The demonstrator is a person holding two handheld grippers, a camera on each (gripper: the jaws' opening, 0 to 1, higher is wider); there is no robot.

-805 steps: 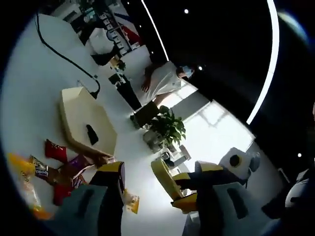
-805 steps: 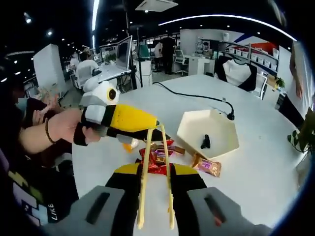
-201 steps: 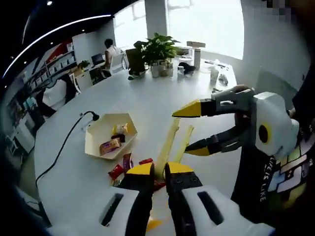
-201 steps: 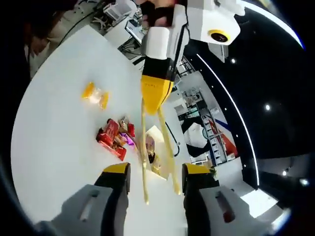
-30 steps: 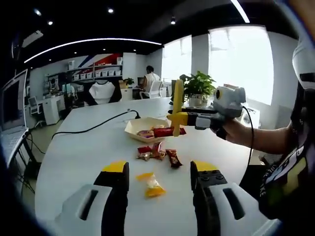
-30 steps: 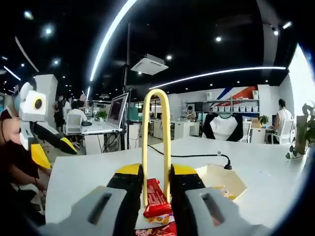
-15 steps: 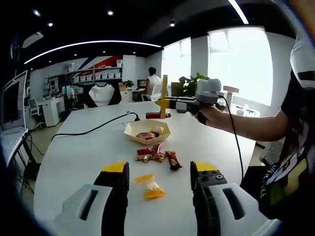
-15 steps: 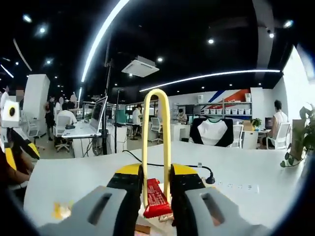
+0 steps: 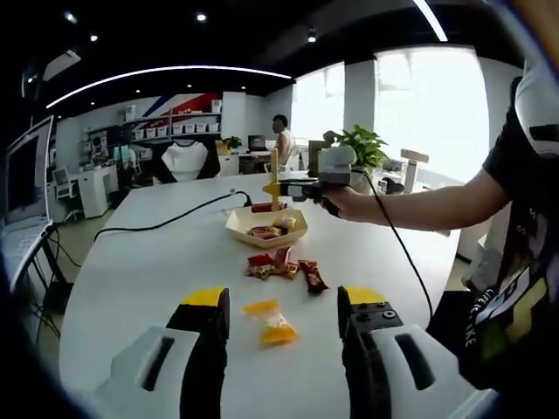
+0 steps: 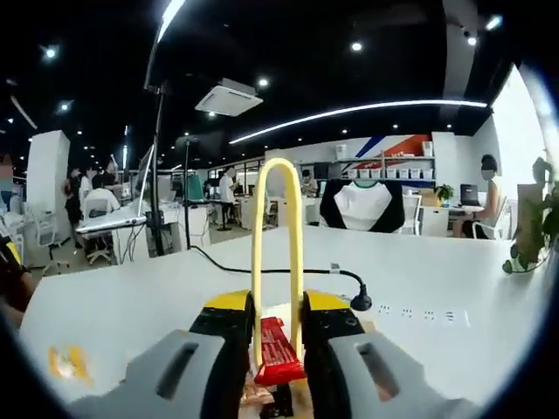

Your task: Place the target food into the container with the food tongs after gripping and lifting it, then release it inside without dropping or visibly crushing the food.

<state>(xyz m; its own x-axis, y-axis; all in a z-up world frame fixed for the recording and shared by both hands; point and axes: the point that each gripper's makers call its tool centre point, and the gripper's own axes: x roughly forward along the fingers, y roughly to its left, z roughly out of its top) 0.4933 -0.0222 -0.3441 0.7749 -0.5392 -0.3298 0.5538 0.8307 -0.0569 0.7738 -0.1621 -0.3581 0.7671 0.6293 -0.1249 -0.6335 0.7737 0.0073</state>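
Observation:
My right gripper (image 10: 278, 303) is shut on yellow food tongs (image 10: 277, 218), whose loop stands up between the jaws. The tongs' tips pinch a red snack bar (image 10: 278, 353). In the left gripper view a hand holds that right gripper (image 9: 279, 187) far out over the table, with the tongs (image 9: 274, 170) and the red snack bar (image 9: 262, 208) hanging just above a cream hexagonal container (image 9: 265, 230) that holds several wrapped snacks. My left gripper (image 9: 286, 301) is open near the table's front, nothing between its jaws.
Wrapped snacks (image 9: 281, 265) lie in a small cluster in front of the container, and a yellow candy (image 9: 272, 322) lies closer to me. A black cable (image 9: 166, 227) runs across the white round table (image 9: 131, 271); its plug (image 10: 358, 302) sits beyond the tongs. The person's arm (image 9: 419, 196) reaches in from the right.
The right gripper has carried the tongs and red snack bar farther out, from beside the container to above it. The left gripper has stayed open and still.

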